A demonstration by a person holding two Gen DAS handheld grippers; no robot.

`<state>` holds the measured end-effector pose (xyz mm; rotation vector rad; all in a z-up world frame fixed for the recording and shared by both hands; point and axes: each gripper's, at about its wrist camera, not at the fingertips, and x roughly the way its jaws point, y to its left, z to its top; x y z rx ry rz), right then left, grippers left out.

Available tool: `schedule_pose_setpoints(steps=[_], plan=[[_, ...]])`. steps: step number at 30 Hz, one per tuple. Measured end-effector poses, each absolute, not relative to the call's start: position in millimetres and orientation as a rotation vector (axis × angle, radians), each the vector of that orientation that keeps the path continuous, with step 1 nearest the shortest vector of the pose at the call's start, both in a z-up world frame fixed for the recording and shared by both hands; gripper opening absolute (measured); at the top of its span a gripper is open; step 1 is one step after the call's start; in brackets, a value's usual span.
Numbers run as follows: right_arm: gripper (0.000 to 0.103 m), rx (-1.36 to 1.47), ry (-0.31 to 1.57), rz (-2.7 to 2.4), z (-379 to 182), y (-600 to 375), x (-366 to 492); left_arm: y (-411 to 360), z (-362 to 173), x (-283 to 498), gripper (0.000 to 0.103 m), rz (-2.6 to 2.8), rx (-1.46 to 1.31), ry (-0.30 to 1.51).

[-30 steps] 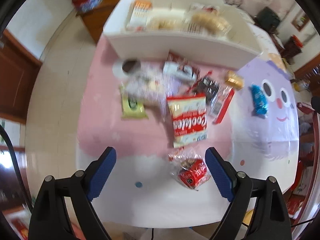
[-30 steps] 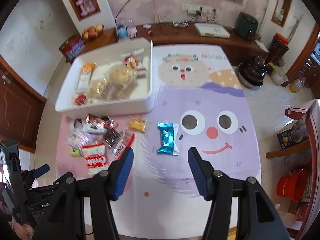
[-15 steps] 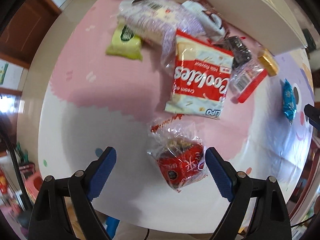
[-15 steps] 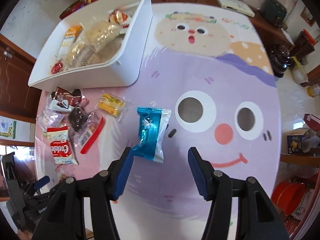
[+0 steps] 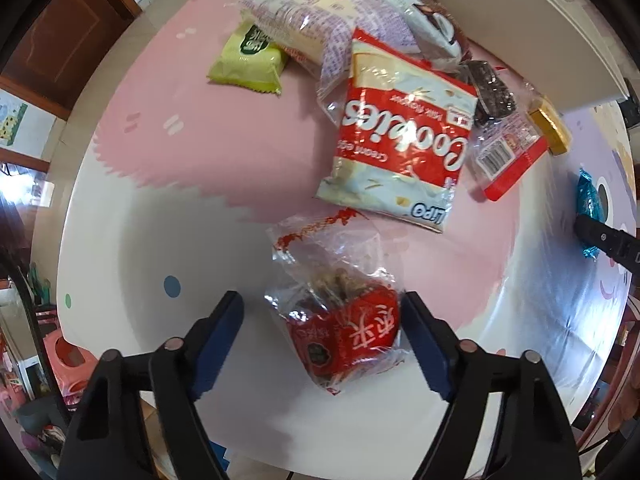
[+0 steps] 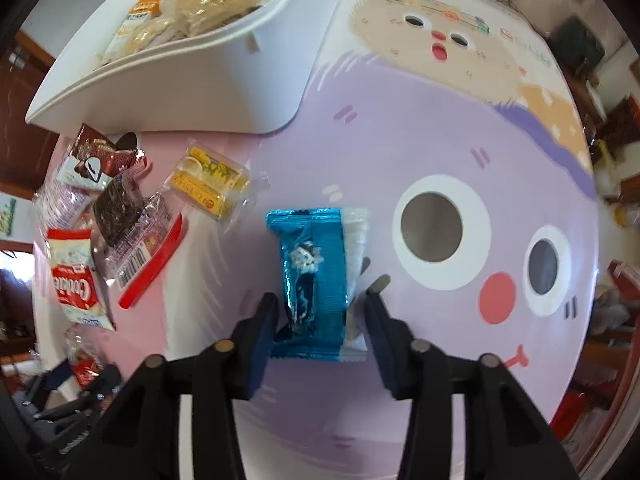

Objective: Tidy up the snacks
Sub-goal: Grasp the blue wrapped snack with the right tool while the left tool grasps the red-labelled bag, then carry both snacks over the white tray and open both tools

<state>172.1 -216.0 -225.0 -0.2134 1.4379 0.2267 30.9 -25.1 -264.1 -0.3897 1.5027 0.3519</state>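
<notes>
My left gripper (image 5: 322, 314) is open and straddles a clear bag with a red snack pack (image 5: 340, 320) on the white part of the table mat; its right finger (image 5: 424, 340) touches the bag. My right gripper (image 6: 320, 316) is open around the near end of a blue foil snack (image 6: 314, 276) on the purple mat. A white bin (image 6: 192, 80) holding several snacks stands at the far left in the right wrist view. A red and white Cookies bag (image 5: 400, 152) lies beyond the left gripper.
Loose snacks lie in front of the bin: a green pack (image 5: 246, 60), a clear wrapped bar (image 5: 304, 20), a brown pack (image 6: 96, 156), a yellow pack (image 6: 210, 184) and a red-edged wrapper (image 6: 148, 256). The table edge (image 5: 240, 448) is close behind the left gripper.
Both grippers have moved down and forward. The left one now has the red snack bag between its fingers; the right one now has the blue snack between its fingers.
</notes>
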Motion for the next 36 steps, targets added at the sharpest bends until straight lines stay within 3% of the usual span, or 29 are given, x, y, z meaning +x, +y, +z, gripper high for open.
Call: schedule_pose_setpoints(steps=[5,18,36], plan=[[0.029,-0.229,1.418,0.251,-225.8,-218.0,161.5,-36.3,-258.0,26.4,0.050,0.347,-0.371,1.469],[0.024,-0.243,1.435,0.351,-220.0,-204.1,125.7,-45.4,-240.5,39.8,0.047,0.332,-0.311,1.447],[0.024,-0.178,1.316,0.571,-128.8,-181.7,95.2,-61.8,-106.0,90.9,0.047,0.261,-0.109,1.226]])
